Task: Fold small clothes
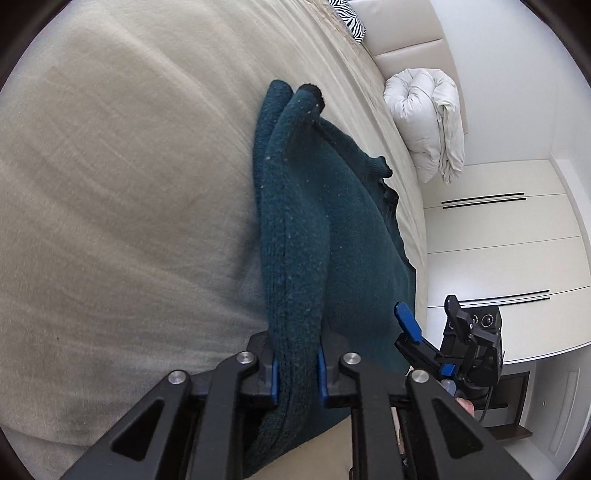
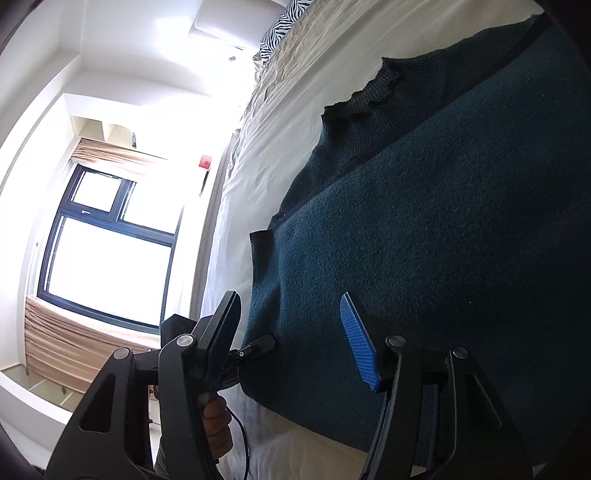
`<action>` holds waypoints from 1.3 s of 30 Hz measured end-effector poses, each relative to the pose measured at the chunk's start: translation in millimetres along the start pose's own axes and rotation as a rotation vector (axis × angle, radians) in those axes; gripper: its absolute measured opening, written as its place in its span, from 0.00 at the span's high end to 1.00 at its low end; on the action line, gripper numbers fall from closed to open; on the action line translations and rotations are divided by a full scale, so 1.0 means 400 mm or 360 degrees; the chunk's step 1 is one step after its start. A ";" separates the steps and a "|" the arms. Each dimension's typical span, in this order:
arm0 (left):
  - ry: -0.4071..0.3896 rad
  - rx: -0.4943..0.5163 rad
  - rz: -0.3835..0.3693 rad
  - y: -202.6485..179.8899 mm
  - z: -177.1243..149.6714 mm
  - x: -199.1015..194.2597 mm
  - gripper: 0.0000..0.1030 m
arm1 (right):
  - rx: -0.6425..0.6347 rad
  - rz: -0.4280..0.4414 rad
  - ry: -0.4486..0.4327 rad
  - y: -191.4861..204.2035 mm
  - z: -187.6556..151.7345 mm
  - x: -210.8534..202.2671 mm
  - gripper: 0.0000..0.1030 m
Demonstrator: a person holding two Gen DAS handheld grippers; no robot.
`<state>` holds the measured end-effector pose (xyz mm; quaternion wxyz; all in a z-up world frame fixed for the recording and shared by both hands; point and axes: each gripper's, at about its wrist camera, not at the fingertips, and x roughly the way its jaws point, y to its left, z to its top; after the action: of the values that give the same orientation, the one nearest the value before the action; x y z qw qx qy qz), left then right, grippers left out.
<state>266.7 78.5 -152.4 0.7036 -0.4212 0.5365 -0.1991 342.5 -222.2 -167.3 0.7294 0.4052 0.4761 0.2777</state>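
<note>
A dark teal knit sweater [image 1: 314,229] lies on a beige bedsheet [image 1: 129,184]. My left gripper [image 1: 297,380] is shut on a thick fold of the sweater, which runs forward between its blue pads. A cuff [image 1: 312,94] sticks up at the far end. My right gripper [image 2: 295,339] is open, its jaws wide apart over the sweater's edge [image 2: 424,258]; it also shows in the left wrist view [image 1: 428,332] at the sweater's right side. The sweater's collar [image 2: 373,88] lies further up the bed.
A rolled white duvet [image 1: 424,122] and a zebra-print pillow [image 1: 349,16] lie at the bed's far end. White wardrobes [image 1: 498,229] stand beside the bed. A bright window [image 2: 107,251] with beige curtains is beyond the bed's edge [image 2: 229,221].
</note>
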 end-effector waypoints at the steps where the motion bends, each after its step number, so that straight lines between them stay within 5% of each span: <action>1: -0.0007 -0.0010 -0.0016 0.006 -0.002 -0.005 0.85 | 0.0002 0.0007 0.0027 0.000 0.004 0.018 0.45; 6: -0.0039 -0.0041 -0.0059 0.008 -0.005 -0.021 0.86 | 0.0040 -0.0057 0.0099 -0.046 0.008 0.088 0.47; 9: -0.0057 -0.0031 -0.0063 -0.012 -0.005 -0.035 0.86 | 0.0091 0.0061 0.0056 -0.079 0.002 0.079 0.47; 17: -0.0103 0.0222 -0.0041 -0.240 -0.018 -0.033 0.87 | 0.0203 0.0255 -0.0046 -0.135 0.021 -0.040 0.43; 27: 0.0125 0.0670 -0.0041 -0.587 -0.147 0.324 0.86 | 0.0416 0.0375 -0.0326 -0.312 0.085 -0.348 0.34; 30: 0.0220 0.0682 -0.0012 -0.590 -0.176 0.431 0.71 | 0.0493 0.0398 -0.0335 -0.369 0.093 -0.388 0.34; 32: 0.0225 0.0624 -0.0088 -0.567 -0.183 0.430 0.66 | 0.0510 0.0442 -0.0329 -0.386 0.095 -0.403 0.34; 34: 0.0184 0.0671 -0.0125 -0.561 -0.193 0.387 0.47 | 0.0498 0.0433 -0.0310 -0.395 0.101 -0.410 0.34; 39: 0.0070 0.0726 -0.0095 -0.504 -0.184 0.260 0.47 | 0.0452 0.0352 -0.0236 -0.386 0.114 -0.408 0.34</action>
<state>269.3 -139.5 -56.1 0.7626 -0.2625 0.4800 -0.3452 323.3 -446.0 -212.7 0.6630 0.5732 0.4081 0.2556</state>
